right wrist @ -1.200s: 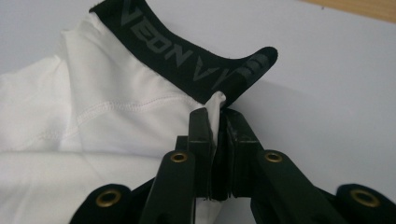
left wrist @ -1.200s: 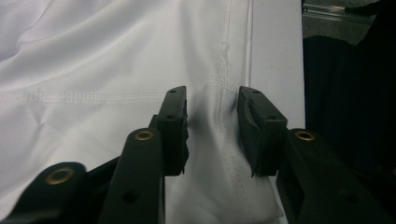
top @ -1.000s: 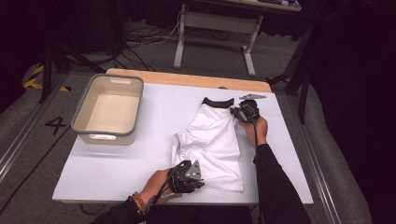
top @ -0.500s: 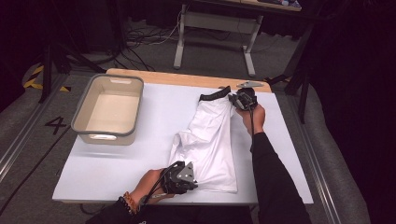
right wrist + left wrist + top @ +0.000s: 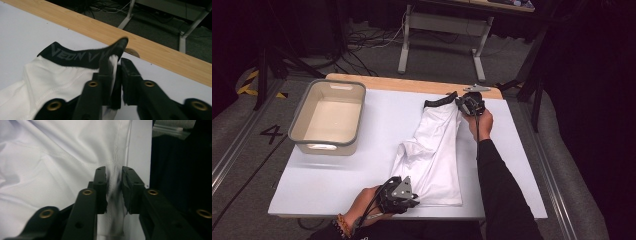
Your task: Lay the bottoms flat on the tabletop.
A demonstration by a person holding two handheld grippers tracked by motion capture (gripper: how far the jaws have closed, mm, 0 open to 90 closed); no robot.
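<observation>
We have the white stretch-fabric shorts with a black lettered waistband (image 5: 434,150) laid lengthwise on the white table top (image 5: 377,130), waistband at the far edge near the bare wooden strip (image 5: 412,84), hems at our near edge.

Our right gripper (image 5: 466,102) sits at the waistband corner; in the right gripper view its jaws have just been opening, and the white cloth under the waistband (image 5: 82,56) lies between them with a slight gap on one side, so the pinch looks loosened rather than firm.

Our left gripper (image 5: 409,197) is at the near hem, jaws likewise just opened, a fold of white cloth (image 5: 113,182) standing between the pads without being squeezed.

To finish this lay-down well, we judge both ends should be let go together, then lifted straight off so no pad drags the fabric and rucks it again.

The beige rectangular plastic tub with a grey rim (image 5: 297,131) stands well apart at the left, holding nothing.
</observation>
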